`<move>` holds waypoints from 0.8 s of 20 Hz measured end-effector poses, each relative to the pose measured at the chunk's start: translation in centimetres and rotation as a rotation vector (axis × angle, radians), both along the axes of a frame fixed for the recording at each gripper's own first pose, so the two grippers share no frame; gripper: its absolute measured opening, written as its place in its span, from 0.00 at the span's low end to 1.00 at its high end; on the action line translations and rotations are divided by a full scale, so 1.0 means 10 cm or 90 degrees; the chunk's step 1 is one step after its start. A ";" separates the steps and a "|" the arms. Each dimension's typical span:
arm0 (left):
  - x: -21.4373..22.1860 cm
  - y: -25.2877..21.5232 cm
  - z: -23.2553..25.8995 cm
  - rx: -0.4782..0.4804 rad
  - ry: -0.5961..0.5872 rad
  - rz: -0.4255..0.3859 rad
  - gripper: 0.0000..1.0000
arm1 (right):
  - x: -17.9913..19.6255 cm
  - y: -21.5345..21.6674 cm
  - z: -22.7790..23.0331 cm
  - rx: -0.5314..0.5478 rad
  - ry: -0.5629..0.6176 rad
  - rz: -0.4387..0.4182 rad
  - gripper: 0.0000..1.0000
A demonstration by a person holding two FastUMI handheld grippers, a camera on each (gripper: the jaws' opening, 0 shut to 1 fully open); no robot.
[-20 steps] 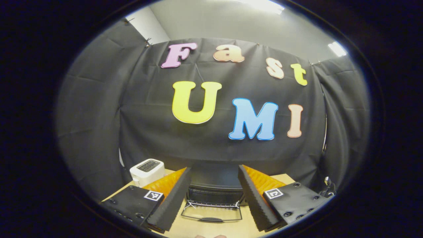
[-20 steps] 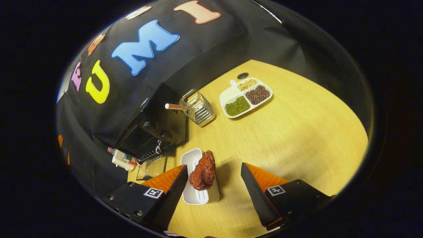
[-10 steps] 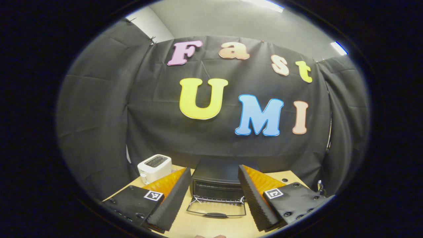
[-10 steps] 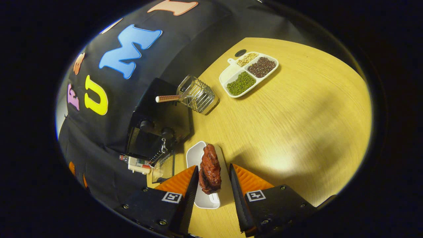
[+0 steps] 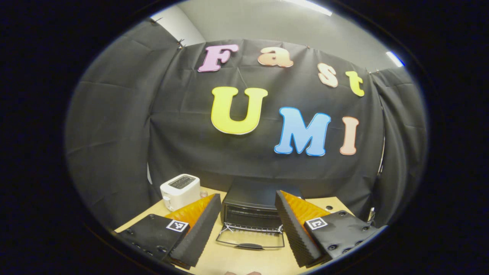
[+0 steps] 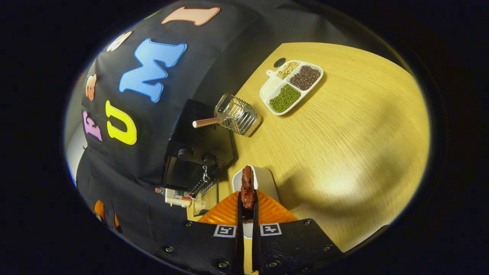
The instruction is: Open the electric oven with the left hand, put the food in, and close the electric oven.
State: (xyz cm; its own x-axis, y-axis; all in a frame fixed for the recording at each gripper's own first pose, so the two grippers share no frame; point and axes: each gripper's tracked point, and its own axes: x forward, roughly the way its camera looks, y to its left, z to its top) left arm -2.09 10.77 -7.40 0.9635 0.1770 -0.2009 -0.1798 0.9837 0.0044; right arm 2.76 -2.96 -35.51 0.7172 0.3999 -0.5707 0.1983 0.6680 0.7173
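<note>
In the left gripper view my left gripper (image 5: 247, 229) hangs with its fingers spread wide and nothing between them, looking straight at the electric oven (image 5: 254, 208), whose glass door (image 5: 250, 240) already lies folded down flat on the table (image 5: 244, 261), so I judge the opening done and this hand only needs to stay back until it is time to lift the door shut; a white toaster (image 5: 180, 191) stands just left of the oven, near enough to mind when I swing in. In the right gripper view my right gripper (image 6: 247, 206) is nearly closed, both fingers pressing the sides of the reddish piece of food (image 6: 247, 188), which sits over the small white dish (image 6: 256, 179) just beside the oven's (image 6: 198, 152) front corner. To do this step well I would lift straight up until the food is free of the dish, keep the squeeze steady, then carry it low across the dropped door into the cavity. A wire basket (image 6: 237, 114) with a wooden handle stands against the oven's far side, and a divided tray (image 6: 292, 86) of beans lies well apart; the broad bare tabletop to the right gives room to back out
</note>
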 end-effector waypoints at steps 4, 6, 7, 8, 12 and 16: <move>-0.04 -0.05 0.12 0.006 -0.022 -0.020 0.96 | -0.08 0.08 0.45 0.032 -0.046 -0.006 0.08; -0.04 -0.05 0.14 0.004 -0.029 -0.030 0.91 | -0.13 0.16 0.69 0.051 -0.073 -0.007 0.08; -0.04 -0.05 0.16 0.003 -0.034 -0.034 0.91 | -0.15 0.22 0.81 0.060 -0.087 -0.005 0.08; -0.04 -0.04 0.16 0.002 -0.038 -0.040 0.93 | -0.20 0.27 0.94 0.069 -0.102 -0.001 0.08; -0.03 0.00 0.13 0.017 -0.043 -0.056 0.95 | -0.27 0.54 1.33 0.081 -0.152 0.031 0.09; -0.06 0.07 0.14 0.021 -0.049 -0.072 0.92 | -0.27 0.85 1.53 0.086 -0.186 0.061 0.09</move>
State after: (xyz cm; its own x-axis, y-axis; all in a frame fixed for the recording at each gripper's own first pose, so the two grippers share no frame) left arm -2.71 11.43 -6.03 0.9899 0.0720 -0.1219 -0.0692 0.9972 0.0275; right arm 0.07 5.59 -20.17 0.7978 0.5318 -0.2841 -0.0875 0.5683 0.8182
